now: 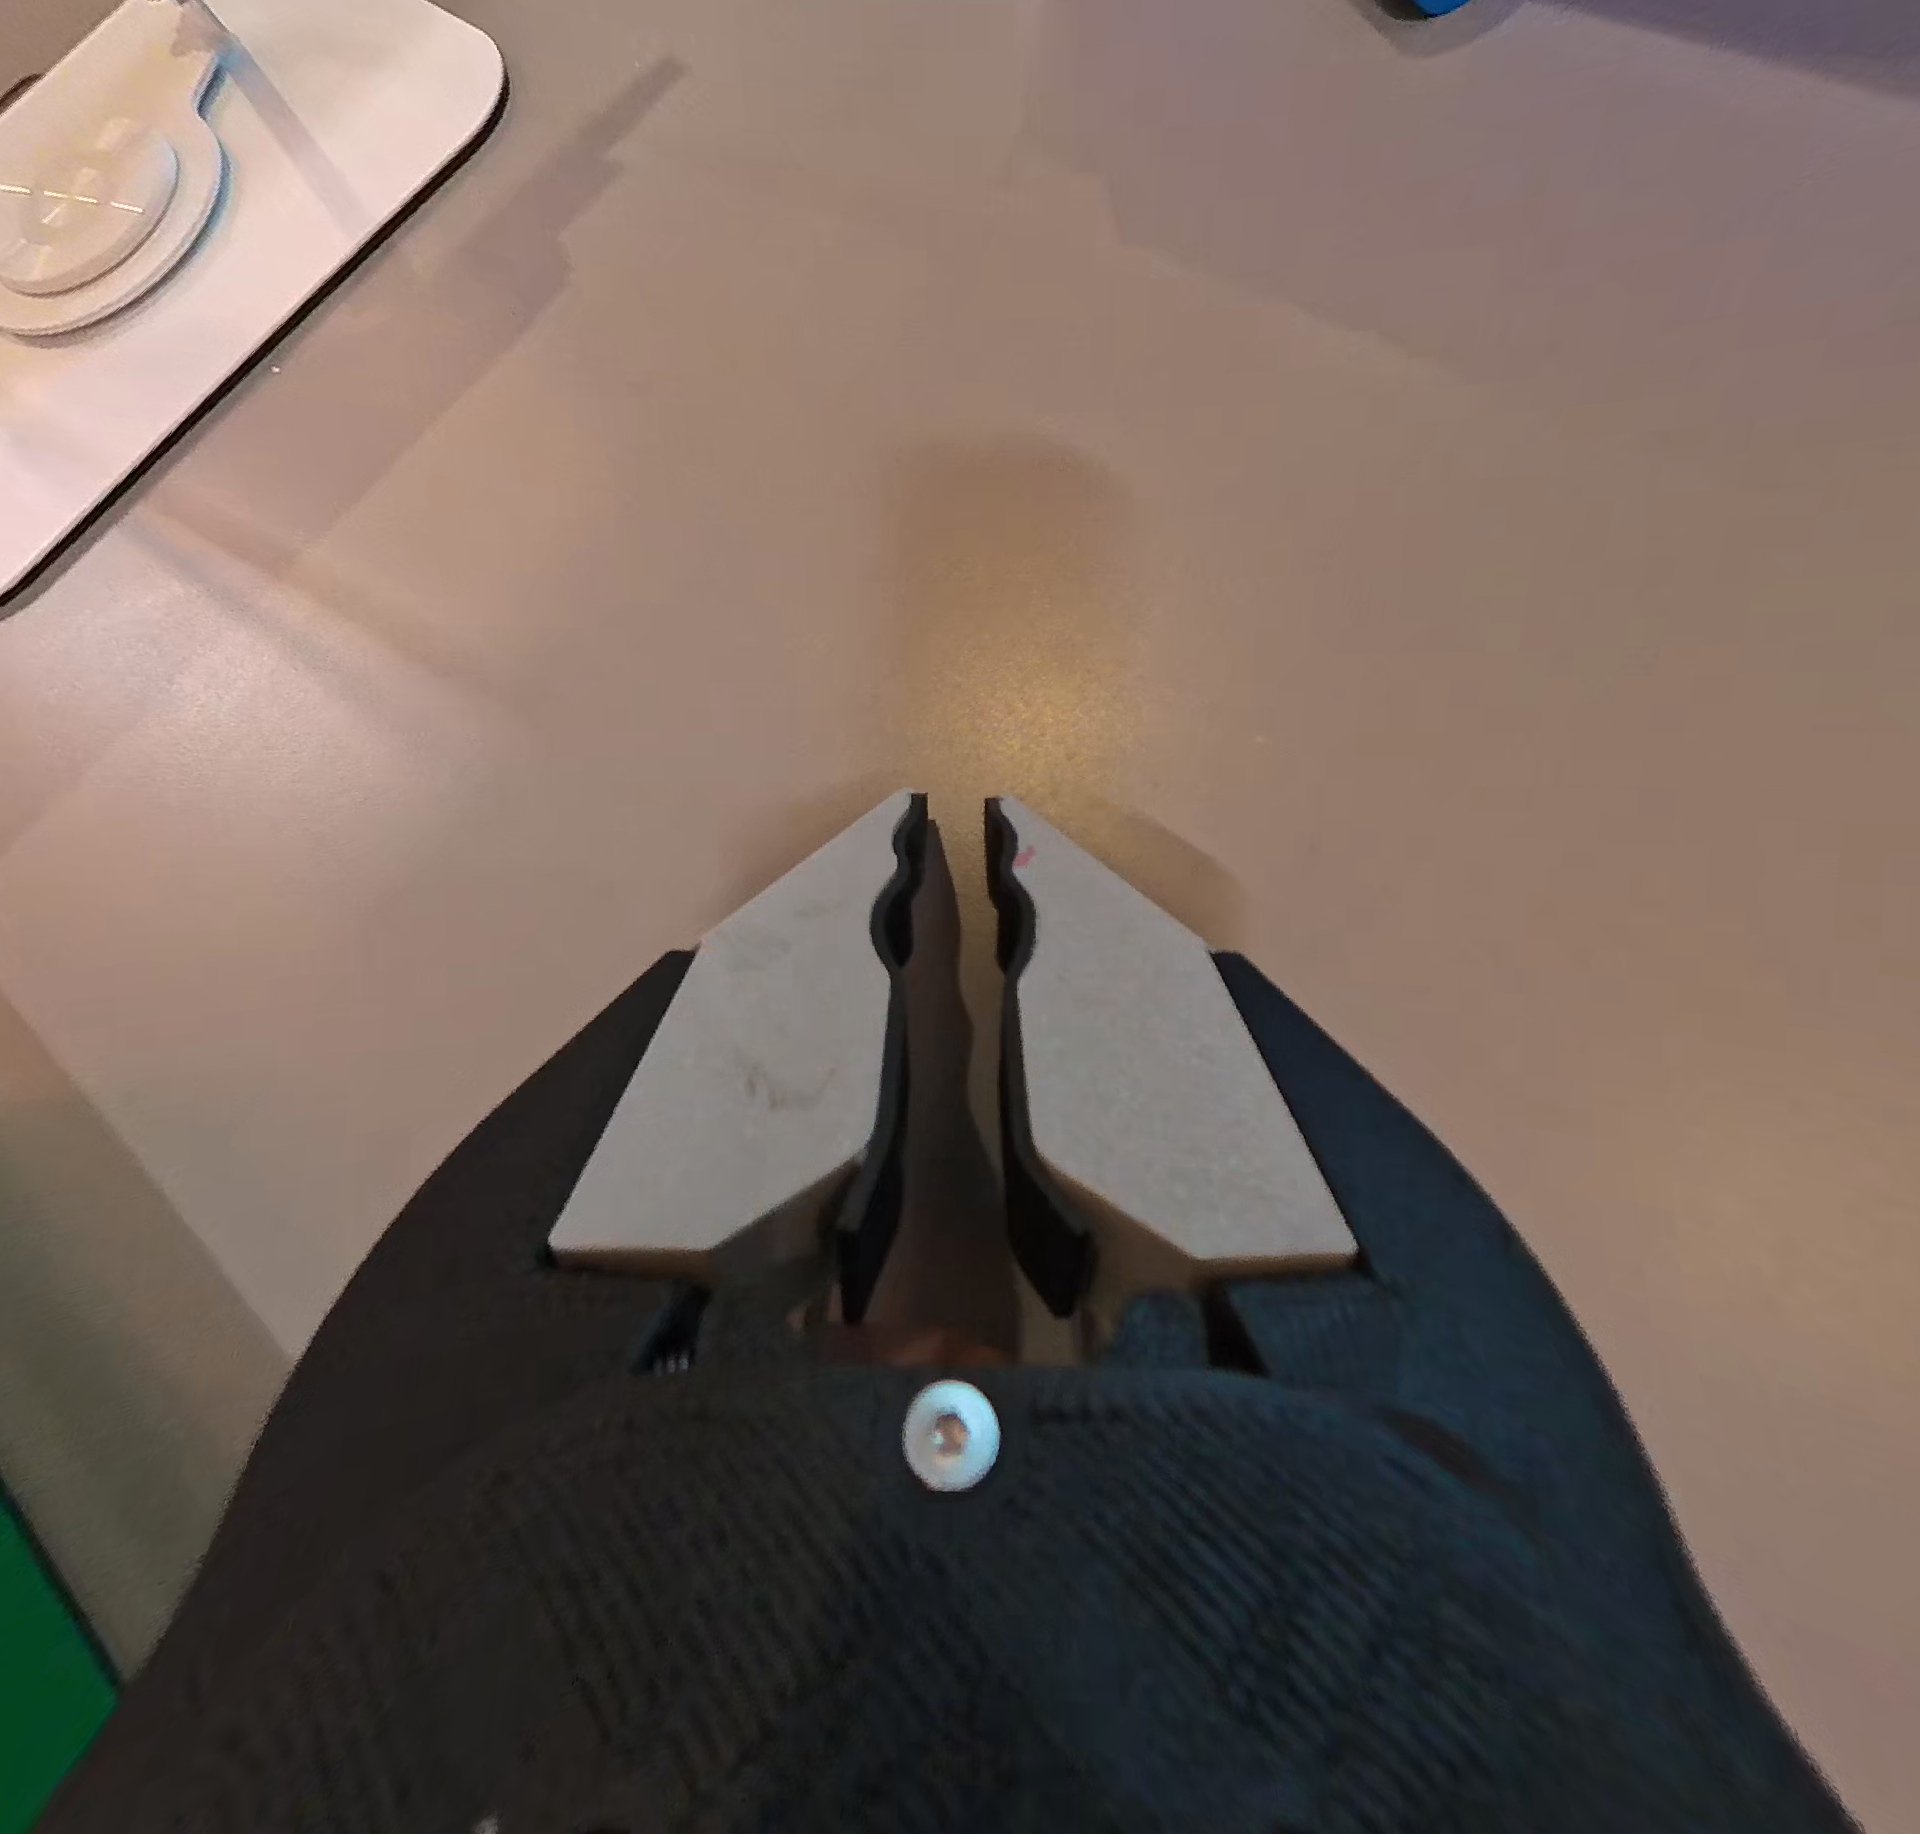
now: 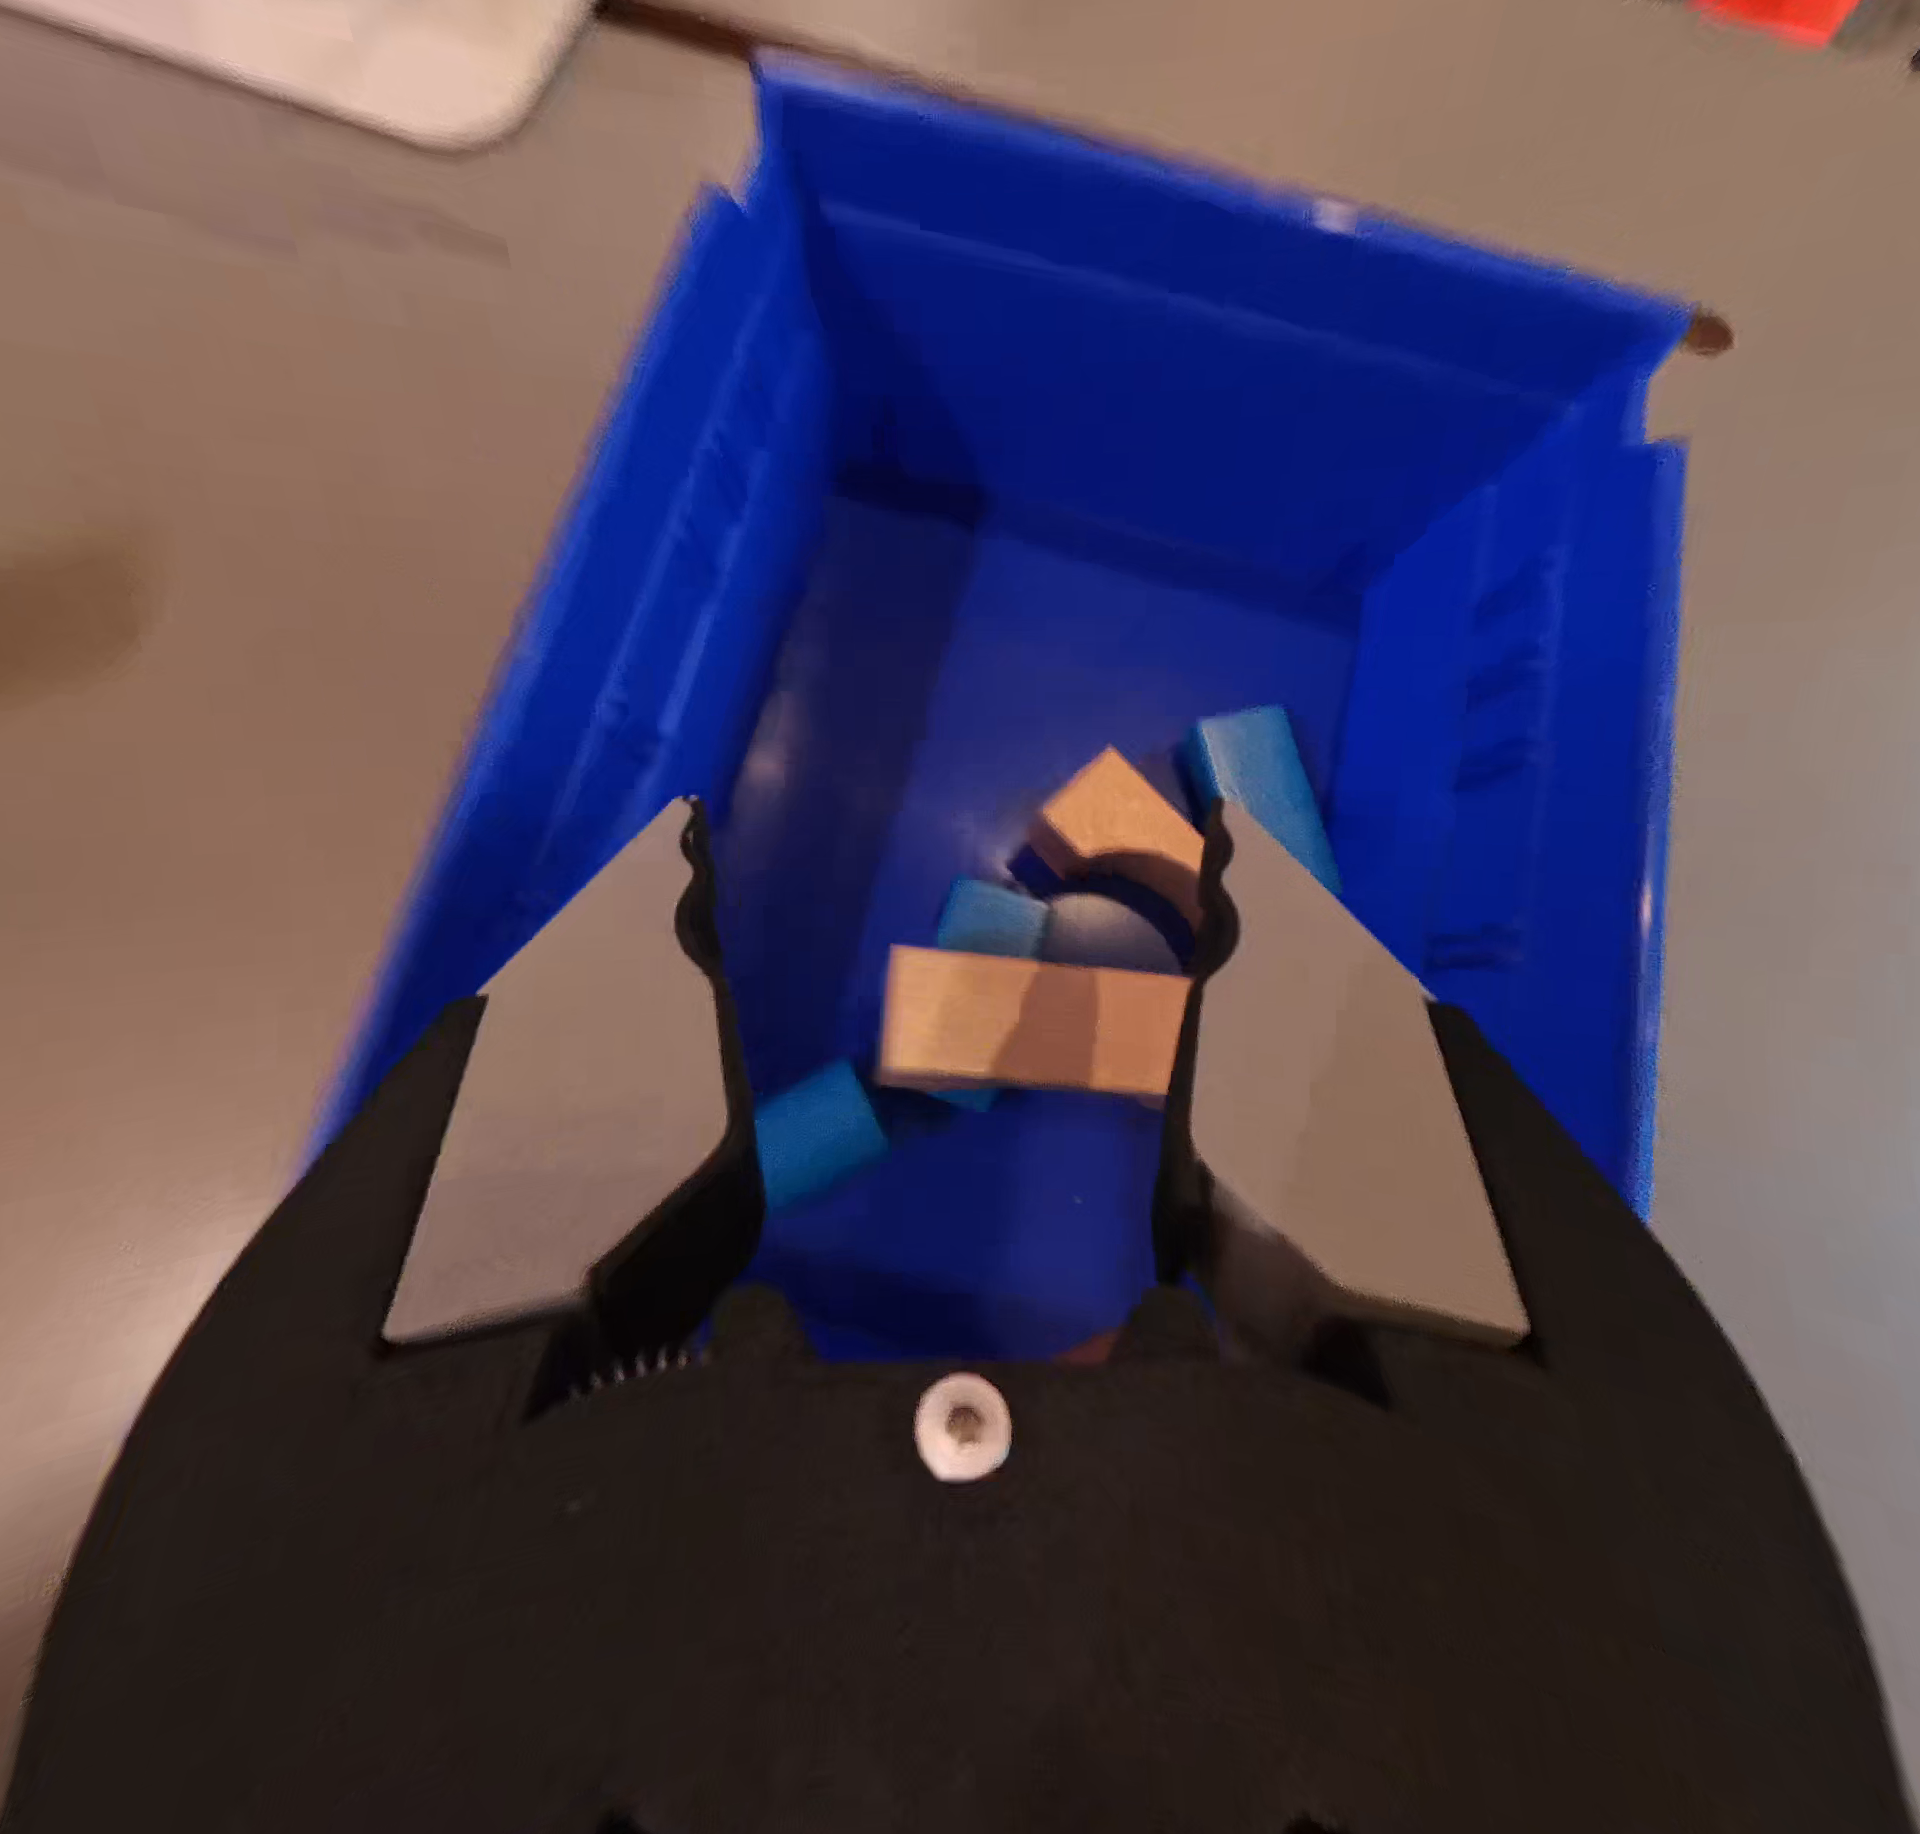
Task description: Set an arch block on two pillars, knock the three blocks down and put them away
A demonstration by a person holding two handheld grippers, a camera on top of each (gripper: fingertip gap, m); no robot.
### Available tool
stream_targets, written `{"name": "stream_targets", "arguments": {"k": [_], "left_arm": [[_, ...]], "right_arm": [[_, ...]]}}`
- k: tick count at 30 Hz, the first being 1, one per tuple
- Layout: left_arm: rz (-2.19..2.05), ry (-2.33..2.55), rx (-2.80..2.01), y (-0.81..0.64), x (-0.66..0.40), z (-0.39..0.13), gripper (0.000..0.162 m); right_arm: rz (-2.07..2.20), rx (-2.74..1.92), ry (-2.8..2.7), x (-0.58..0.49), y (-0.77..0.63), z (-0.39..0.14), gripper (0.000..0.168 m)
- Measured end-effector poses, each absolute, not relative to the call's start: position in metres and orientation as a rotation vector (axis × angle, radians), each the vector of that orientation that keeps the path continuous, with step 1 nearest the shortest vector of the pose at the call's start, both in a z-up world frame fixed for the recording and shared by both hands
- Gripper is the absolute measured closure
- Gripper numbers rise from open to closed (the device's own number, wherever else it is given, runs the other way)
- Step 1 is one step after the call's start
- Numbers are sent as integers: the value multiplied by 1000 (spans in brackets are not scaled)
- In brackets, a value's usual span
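Right tongs parted above the blue bin, blocks lying inside it

The right tongs are held wide open and empty over the blue bin; the blocks are seen at the bin's bottom, straight ahead at twelve o'clock between the fingers; the flat wooden block lies with its long axis crosswise, from nine to three o'clock; the arch block rests just beyond it toward one o'clock, with blue blocks scattered around; the picture is blurred, so touching cannot be told exactly. The left tongs are nearly closed on nothing, only a narrow gap showing, above the bare table; a corner of the bin shows at one o'clock, well apart; the right tongs are judged the nearer, and the putting away looks almost done.
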State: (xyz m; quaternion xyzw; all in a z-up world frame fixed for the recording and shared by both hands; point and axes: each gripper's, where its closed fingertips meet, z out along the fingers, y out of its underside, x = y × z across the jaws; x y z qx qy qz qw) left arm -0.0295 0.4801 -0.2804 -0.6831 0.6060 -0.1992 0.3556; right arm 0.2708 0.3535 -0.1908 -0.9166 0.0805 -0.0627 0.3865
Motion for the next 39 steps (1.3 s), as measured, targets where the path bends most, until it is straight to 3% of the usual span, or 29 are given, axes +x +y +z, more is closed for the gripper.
{"name": "stream_targets", "arguments": {"k": [5, 9, 11, 17, 22, 25, 29, 35, 39], "left_arm": [[-516, 1565, -1766, 480, -29, -280, 154], [-510, 1566, -1762, 480, -29, -280, 154], [-505, 1567, -1758, 480, -29, -280, 154], [-499, 1573, -1751, 479, -30, -281, 154], [-466, 1592, -1722, 476, -29, -281, 158], [-459, 1593, -1718, 476, -29, -281, 159], [-485, 1566, -1752, 478, -29, -280, 155], [-488, 1564, -1755, 478, -29, -280, 153], [-485, 1568, -1749, 478, -29, -280, 154]], "right_arm": [[-11, -2190, -1, 179, 380, -138, 85], [166, -2281, -66, 104, 407, -171, 73], [220, -2303, 22, 92, 421, -196, 81], [-523, -2248, 232, 167, 431, -230, 95], [-812, -2287, 223, 189, 430, -244, 100], [-838, -2320, 221, 193, 433, -255, 113], [-719, -2325, 278, 193, 435, -277, 138], [-130, -2308, 166, 143, 440, -284, 134], [-105, -2308, 118, 138, 442, -283, 128]]}}
